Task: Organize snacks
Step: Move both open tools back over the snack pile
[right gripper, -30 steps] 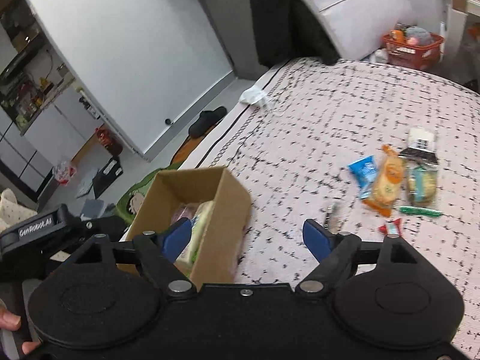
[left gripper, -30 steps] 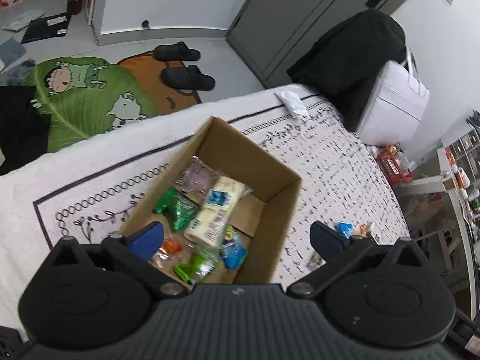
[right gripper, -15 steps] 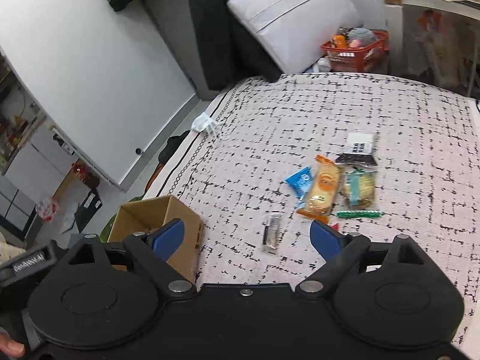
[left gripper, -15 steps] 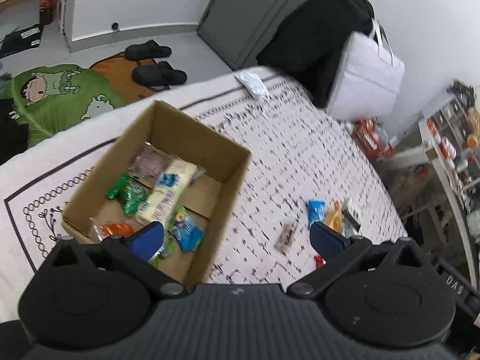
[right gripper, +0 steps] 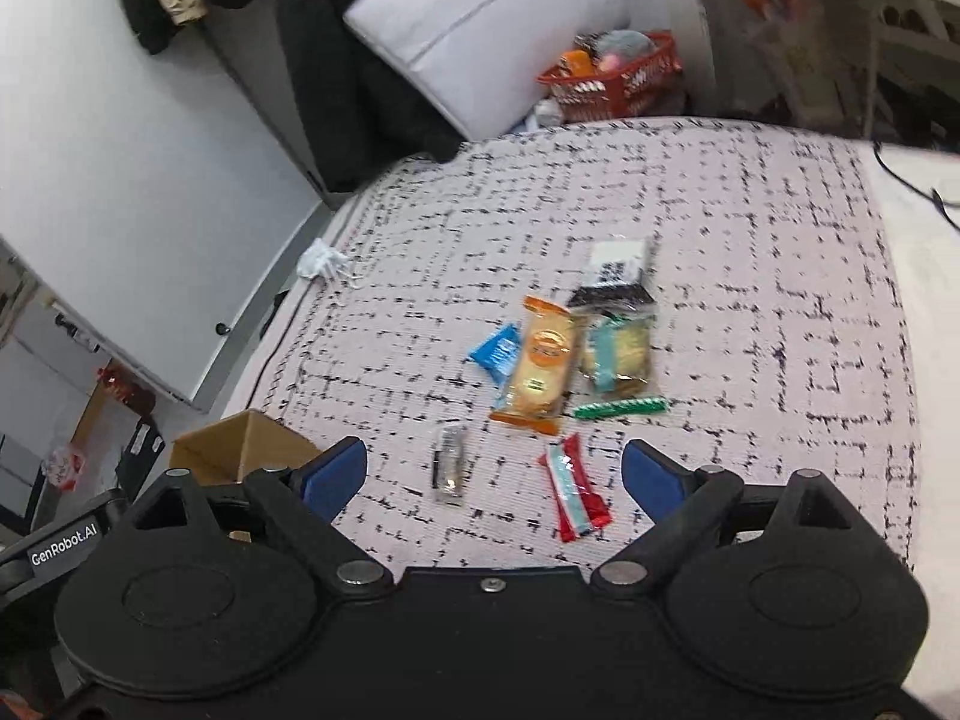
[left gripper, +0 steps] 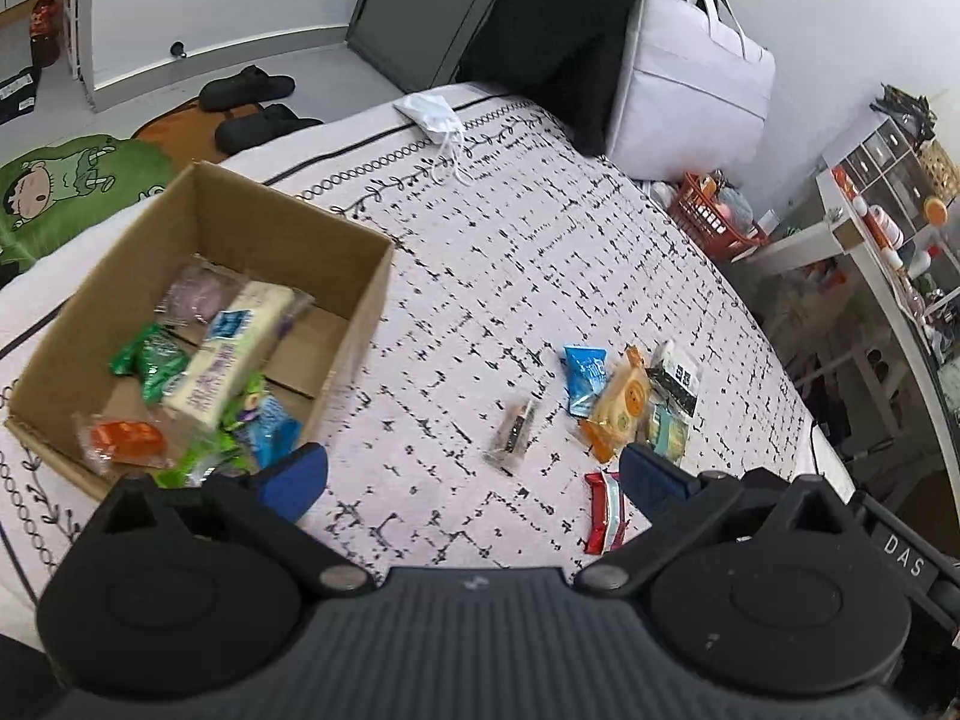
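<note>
Your left tongs (left gripper: 474, 477) and right tongs (right gripper: 493, 474) both gape wide with nothing between the blue pads. The cardboard box (left gripper: 288, 240) sits at the left of the left view, already holding several packets. The loose snacks (right gripper: 543, 369) lie clustered on the bed (right gripper: 750, 312) at the centre of the right view, with a red packet (right gripper: 573, 489) nearest your right tongs.

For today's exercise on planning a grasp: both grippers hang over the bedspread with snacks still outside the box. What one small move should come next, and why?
Probably lower the right gripper onto the red snack stick. Its jaws stand open and empty, and that stick lies nearest between them, clear of the other loose packets. The cardboard box already holds several snacks, so the loose ones likely go there.
</note>
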`<move>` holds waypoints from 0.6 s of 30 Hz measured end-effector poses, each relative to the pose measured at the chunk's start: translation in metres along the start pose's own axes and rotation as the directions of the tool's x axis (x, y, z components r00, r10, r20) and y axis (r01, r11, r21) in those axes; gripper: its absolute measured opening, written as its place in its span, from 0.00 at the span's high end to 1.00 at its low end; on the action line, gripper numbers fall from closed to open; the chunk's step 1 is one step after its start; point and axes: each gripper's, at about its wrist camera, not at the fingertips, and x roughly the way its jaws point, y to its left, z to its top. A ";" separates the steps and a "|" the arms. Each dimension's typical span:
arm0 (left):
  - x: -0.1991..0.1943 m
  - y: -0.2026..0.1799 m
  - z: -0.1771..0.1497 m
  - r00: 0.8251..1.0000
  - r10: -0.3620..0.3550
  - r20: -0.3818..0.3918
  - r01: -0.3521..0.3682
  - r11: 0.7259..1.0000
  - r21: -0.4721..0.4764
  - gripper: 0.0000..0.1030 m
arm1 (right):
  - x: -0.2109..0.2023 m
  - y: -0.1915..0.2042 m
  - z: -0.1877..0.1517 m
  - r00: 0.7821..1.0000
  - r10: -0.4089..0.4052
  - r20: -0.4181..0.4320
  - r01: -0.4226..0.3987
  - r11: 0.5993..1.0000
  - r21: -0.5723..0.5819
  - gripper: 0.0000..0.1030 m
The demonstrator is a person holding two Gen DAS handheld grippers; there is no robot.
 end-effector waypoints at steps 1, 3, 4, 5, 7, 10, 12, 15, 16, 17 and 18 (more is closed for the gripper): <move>0.004 -0.003 -0.001 1.000 0.003 -0.001 -0.003 1.000 0.003 0.00 | 0.003 -0.004 0.000 1.000 -0.002 -0.007 0.002 1.000 0.009 0.12; 0.012 -0.008 -0.001 1.000 0.005 -0.005 -0.005 1.000 0.004 0.00 | 0.008 -0.011 0.000 1.000 -0.008 -0.024 0.009 1.000 0.023 0.14; 0.015 -0.010 -0.002 1.000 0.004 -0.008 -0.004 1.000 0.006 0.00 | 0.011 -0.015 0.000 0.999 -0.010 -0.031 0.011 0.999 0.031 0.14; 0.018 -0.012 -0.002 1.000 0.004 -0.010 -0.004 1.000 0.008 0.01 | 0.013 -0.017 0.001 0.999 -0.009 -0.036 0.010 0.999 0.036 0.15; 0.026 -0.016 -0.003 1.000 0.002 -0.018 -0.001 1.000 0.008 0.01 | 0.018 -0.024 0.002 0.999 -0.008 -0.048 0.010 0.999 0.050 0.16; 0.036 -0.023 -0.005 1.000 0.005 -0.027 -0.004 1.000 0.021 0.02 | 0.025 -0.031 0.002 0.998 -0.006 -0.065 0.010 0.998 0.063 0.18; 0.044 -0.028 -0.006 0.999 0.010 -0.033 -0.009 1.000 0.030 0.02 | 0.030 -0.036 0.003 0.997 -0.005 -0.079 0.011 0.997 0.070 0.20; 0.056 -0.035 -0.007 0.999 0.022 -0.044 -0.021 0.999 0.036 0.02 | 0.040 -0.042 0.003 0.994 -0.010 -0.106 0.018 0.997 0.078 0.21; 0.060 -0.037 -0.007 0.998 0.029 -0.048 -0.027 0.999 0.038 0.02 | 0.042 -0.044 0.003 0.994 -0.013 -0.111 0.022 0.997 0.080 0.21; 0.064 -0.038 -0.008 0.998 0.032 -0.053 -0.030 0.999 0.039 0.03 | 0.044 -0.045 0.003 0.993 -0.018 -0.114 0.027 0.996 0.082 0.21; 0.069 -0.039 -0.008 0.998 0.035 -0.056 -0.032 0.999 0.039 0.03 | 0.046 -0.046 0.003 0.993 -0.021 -0.117 0.031 0.996 0.083 0.21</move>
